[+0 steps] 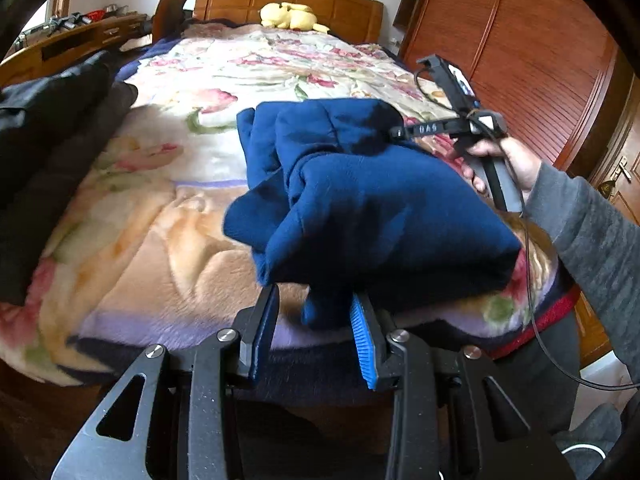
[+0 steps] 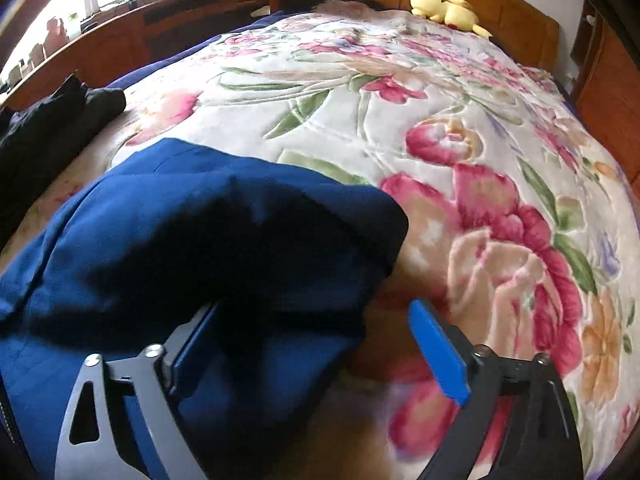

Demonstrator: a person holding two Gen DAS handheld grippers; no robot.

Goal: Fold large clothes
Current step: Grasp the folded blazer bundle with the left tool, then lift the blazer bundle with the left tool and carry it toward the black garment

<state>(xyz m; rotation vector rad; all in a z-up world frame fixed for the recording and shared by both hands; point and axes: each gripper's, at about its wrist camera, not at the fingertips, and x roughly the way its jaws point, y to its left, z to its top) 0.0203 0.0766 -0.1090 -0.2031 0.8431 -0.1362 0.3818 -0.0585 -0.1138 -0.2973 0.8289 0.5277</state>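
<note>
While the fold is near its finish, the left wrist view lists: a blue garment (image 1: 360, 200), doubled into a thick bundle at centre frame on the flowered bed (image 1: 168, 216), close to the bed's lower edge, probably so both hands can reach it. Left claw (image 1: 316, 312), lower centre, partly spread; a hanging tab of blue cloth sits between its pads, and whether they press it cannot be told. Right claw (image 1: 394, 134), centre right, carried by a hand (image 1: 508, 164) in a grey sleeve, tips at the bundle's far edge. Dark clothes (image 1: 52, 140), left edge, apparently set aside.

Right wrist view lists: same garment (image 2: 180, 240), lower left, its folded corner lying between the jaws. Right claw (image 2: 320, 340) spread wide, left pad against the cloth, right pad well clear over the blanket; nothing pinched, seemingly releasing or placing. Yellow plush toy (image 2: 444, 8), upper right by the headboard.
</note>
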